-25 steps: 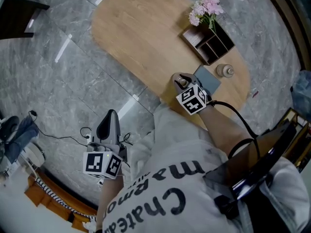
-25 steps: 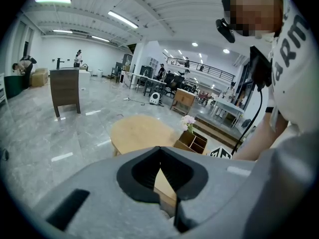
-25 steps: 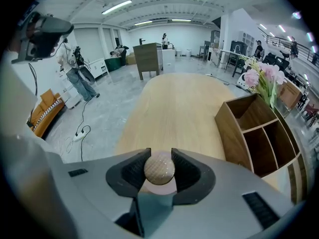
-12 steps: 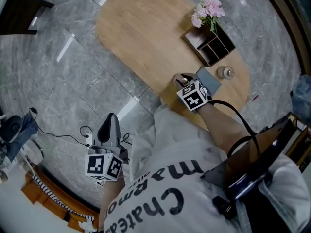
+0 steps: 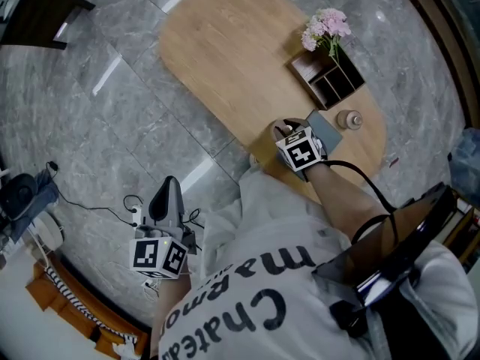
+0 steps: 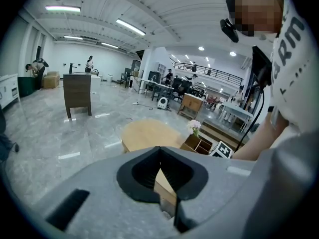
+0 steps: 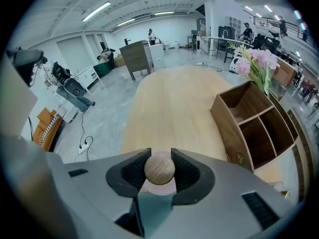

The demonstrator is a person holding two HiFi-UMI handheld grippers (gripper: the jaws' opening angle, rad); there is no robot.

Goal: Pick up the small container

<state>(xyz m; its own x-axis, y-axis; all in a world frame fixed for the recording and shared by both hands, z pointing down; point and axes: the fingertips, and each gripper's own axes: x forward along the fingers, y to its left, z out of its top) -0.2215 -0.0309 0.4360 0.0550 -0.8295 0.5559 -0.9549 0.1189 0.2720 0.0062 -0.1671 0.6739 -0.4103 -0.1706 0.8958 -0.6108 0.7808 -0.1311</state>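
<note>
— container [image 7: 159, 185] first: where is it?
— between the jaws of the right gripper [image 7: 160, 153], at the near edge of the wooden table [image 7: 174, 98]. the right gripper view shows the pads pressed on either side of its round knob [image 7: 159, 169], with the jaws partly closed around it.
— the head view gives less. there the gripper's marker cube [image 5: 302, 154] covers most of it. only the top of the knob shows, just left of a grey-blue mat [image 5: 330, 130].
— whether its base is off the table i cannot tell from either view. how does it look?
— small. a pale, speckled wooden ball on top and a pale pink body under it, mostly hidden by the ball.
— the head view also has a second small jar [image 5: 349, 118] on the table, right of the mat and near the open wooden organiser [image 5: 330, 81], which has pink flowers [image 5: 326, 27] at its far end. the right gripper view shows organiser and flowers at right, but not that jar.
— and the left gripper [image 6: 159, 151]?
— its own view shows the jaws closed together with nothing between them. the head view puts it well apart from the table, over the grey stone floor [image 5: 112, 126], at the left side of the person [image 5: 255, 291].
</note>
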